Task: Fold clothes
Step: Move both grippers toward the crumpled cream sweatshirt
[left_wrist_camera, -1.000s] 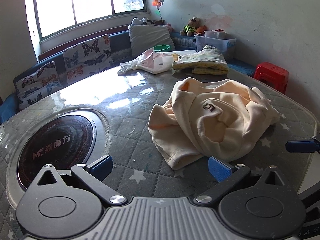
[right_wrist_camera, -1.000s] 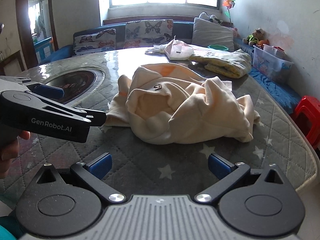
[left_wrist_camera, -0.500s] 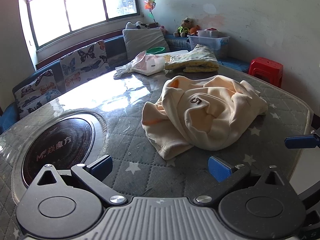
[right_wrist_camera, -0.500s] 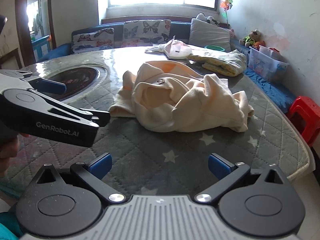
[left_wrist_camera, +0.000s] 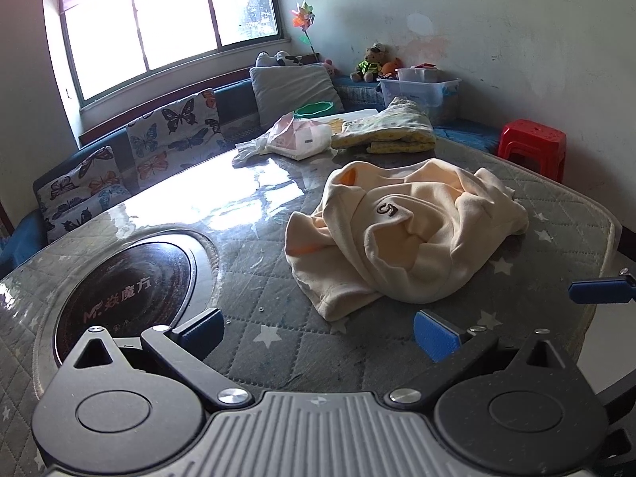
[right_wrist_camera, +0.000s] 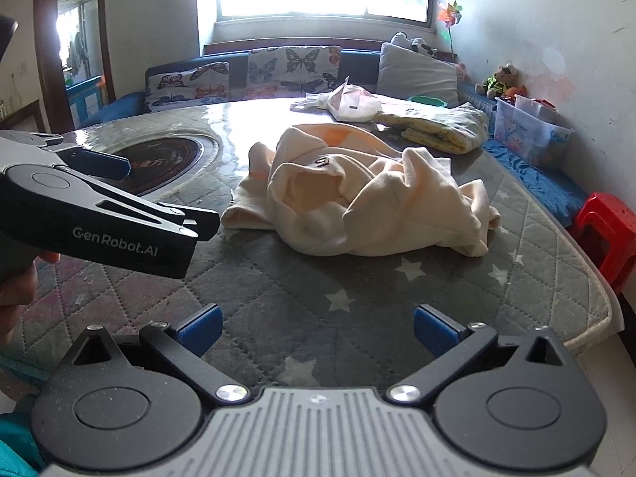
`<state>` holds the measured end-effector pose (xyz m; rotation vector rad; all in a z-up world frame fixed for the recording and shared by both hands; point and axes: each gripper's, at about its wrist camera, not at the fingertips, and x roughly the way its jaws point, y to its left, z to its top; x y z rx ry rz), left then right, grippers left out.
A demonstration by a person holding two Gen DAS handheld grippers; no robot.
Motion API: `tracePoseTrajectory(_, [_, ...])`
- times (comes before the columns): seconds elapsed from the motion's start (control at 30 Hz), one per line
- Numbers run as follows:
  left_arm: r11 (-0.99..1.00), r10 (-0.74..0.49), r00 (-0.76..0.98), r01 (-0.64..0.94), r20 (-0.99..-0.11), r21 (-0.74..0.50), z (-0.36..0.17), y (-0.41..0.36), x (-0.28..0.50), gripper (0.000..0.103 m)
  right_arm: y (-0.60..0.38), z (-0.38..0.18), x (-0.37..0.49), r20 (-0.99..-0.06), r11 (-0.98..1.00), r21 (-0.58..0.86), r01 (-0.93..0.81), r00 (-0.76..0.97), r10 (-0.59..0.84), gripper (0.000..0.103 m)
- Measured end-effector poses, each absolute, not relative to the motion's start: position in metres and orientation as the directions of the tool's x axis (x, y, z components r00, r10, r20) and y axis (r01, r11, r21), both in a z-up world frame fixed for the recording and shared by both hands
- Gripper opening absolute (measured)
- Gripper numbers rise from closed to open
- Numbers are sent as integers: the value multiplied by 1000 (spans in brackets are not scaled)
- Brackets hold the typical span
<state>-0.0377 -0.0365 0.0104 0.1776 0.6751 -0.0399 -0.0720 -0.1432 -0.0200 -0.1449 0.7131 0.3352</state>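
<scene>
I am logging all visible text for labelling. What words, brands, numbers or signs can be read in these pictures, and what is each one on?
"5": dark numeral on the crumpled cream fabric garment.
"GenRobot.AI": white lettering on the side of the black left gripper.
"M" logo with Chinese characters, roughly "焱魔方": on the round black glass cooktop set into the table.
White plastic package: its label print is too small to read.

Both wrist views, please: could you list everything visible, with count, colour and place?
Sweatshirt: 1, cream, crumpled mid-table.
Folded blanket: 1, yellow-green, far table edge.
Plastic bag: 1, white-pink, beside blanket.
Induction hob: 1, black, set into table.
Butterfly cushions: several, on bench.
Grey pillow: 1, on bench.
Storage box: 1, clear, bench corner.
Teddy bear: 1, brown, near box.
Pinwheel: 1, multicoloured, by window.
Stool: 1, red, right floor.
Left gripper: open.
Right gripper: open.
</scene>
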Motion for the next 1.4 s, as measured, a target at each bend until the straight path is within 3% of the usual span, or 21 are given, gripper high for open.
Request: tracePoseTrajectory(1.4, [988,-12,708,117,-706,100,11,-24,27,103,-130,-13,-13,-703,927,10,-374,657,273,103])
